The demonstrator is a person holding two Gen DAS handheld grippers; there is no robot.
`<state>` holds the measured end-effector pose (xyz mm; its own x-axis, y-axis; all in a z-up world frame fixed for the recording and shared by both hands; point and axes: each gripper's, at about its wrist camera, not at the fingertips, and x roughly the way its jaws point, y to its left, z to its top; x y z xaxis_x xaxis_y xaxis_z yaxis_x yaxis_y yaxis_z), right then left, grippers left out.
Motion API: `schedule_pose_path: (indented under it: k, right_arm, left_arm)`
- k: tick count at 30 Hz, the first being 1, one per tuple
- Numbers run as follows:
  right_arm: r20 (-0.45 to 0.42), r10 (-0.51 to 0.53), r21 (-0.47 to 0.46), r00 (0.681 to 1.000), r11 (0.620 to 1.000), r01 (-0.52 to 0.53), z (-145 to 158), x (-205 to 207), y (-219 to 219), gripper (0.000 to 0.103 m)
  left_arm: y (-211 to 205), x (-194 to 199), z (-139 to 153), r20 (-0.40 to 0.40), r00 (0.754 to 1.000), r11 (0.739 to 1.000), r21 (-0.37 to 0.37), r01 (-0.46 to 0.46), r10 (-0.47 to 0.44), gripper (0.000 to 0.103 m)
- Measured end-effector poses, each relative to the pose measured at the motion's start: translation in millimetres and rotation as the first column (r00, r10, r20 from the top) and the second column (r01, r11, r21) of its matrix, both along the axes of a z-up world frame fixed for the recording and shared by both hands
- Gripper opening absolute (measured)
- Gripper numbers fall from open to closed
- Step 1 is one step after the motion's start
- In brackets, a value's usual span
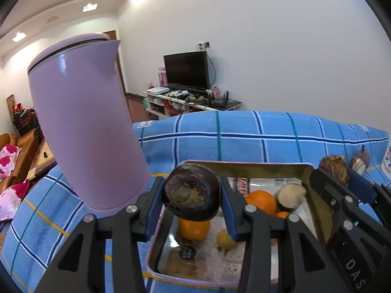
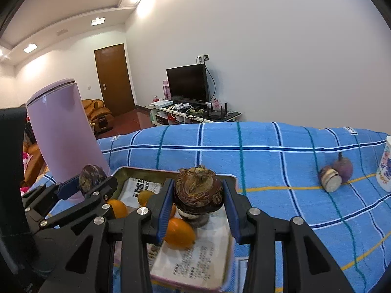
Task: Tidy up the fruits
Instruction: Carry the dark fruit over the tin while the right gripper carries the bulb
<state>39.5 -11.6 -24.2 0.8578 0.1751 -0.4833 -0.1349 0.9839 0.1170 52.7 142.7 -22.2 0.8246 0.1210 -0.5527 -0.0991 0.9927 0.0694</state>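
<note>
— Two grippers, both loaded over the tin tray: left gripper clamps a dark mangosteen, right gripper a brown scaly taro.

— The risk?

— Dropped fruit could bounce off oranges below; the lilac kettle crowds ten o'clock.

— Oranges in the tin?
— Three, plus one small yellow fruit.
— Brown root pieces?
— One in each claw, one in the tin, two on the blanket.
— Else?
— One lilac kettle, one printed cup.
</note>
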Motion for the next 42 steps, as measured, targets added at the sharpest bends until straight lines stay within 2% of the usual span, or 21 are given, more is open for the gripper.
schedule_pose_path:
  k: [7,12,19,24,28,33,42]
  right_arm:
    - [-0.014,0.014,-0.009,1.000,1.000,-0.014,-7,11,8,0.042]
    - [-0.030,0.008,0.020,1.000,1.000,-0.007,-7,23,6,0.042]
    - [-0.049,0.012,0.054,0.999,0.998,-0.009,-12,28,3,0.042]
    - [-0.112,0.069,0.077,0.991,0.995,-0.060,-22,32,7,0.042]
    - [-0.122,0.098,0.076,0.988,0.993,-0.089,-23,25,10,0.042]
    - [-0.137,0.087,0.046,0.987,0.996,-0.081,-27,19,10,0.042]
    - [-0.164,0.076,0.013,0.984,0.997,-0.075,-33,13,5,0.042]
  left_arm:
    - [6,10,-8,-0.033,0.999,1.000,-0.001,-0.021,0.021,0.046]
    - [7,15,-10,-0.048,0.999,1.000,0.003,-0.023,0.023,0.046]
    - [32,21,-10,-0.050,0.994,0.994,-0.043,-0.098,0.095,0.046]
    - [18,21,-16,-0.069,0.997,0.999,-0.014,-0.047,0.046,0.046]
    - [11,19,-15,-0.059,0.997,0.999,0.036,-0.038,0.040,0.046]
    - [11,23,-25,-0.109,0.994,0.999,0.027,-0.029,0.031,0.046]
    - [-11,14,-26,-0.086,0.996,0.992,0.124,0.024,-0.013,0.046]
